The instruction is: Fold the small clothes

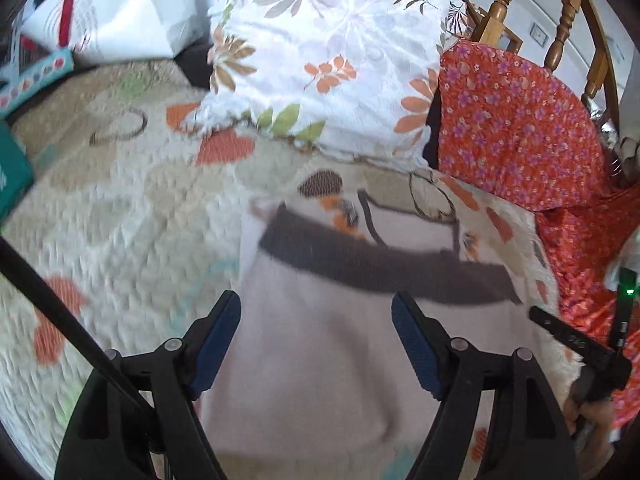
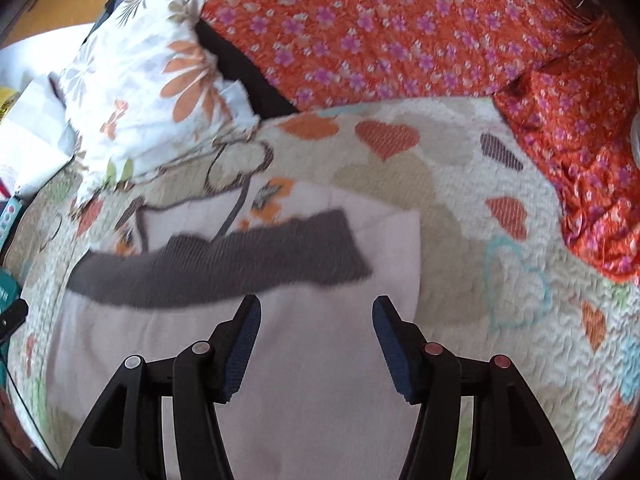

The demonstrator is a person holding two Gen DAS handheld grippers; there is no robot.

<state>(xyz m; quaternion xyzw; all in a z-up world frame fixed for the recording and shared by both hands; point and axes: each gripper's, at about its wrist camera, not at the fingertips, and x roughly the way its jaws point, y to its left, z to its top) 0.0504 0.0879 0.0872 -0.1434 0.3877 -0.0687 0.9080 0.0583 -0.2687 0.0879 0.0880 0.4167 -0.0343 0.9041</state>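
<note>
In the left wrist view, the left gripper (image 1: pixel 316 312) hangs with jaws spread and empty over the pale pink garment with a dark grey ribbed band (image 1: pixel 320 360) lying on the heart-patterned quilted bedspread (image 1: pixel 120 220), a white floral pillow (image 1: pixel 328 60) at 12 o'clock, while in the right wrist view the right gripper (image 2: pixel 316 316) likewise gapes empty above that garment (image 2: pixel 312 380), an orange flowered cloth (image 2: pixel 400 32) at 1 o'clock.

Soft daylight is filling both pictures, with no dark shadows and no glare. The quilt (image 1: pixel 120 208) and the pale garment (image 2: pixel 320 360) are looking smeared and fuzzy. The round lens is bending the edges, and the corners are going black.
</note>
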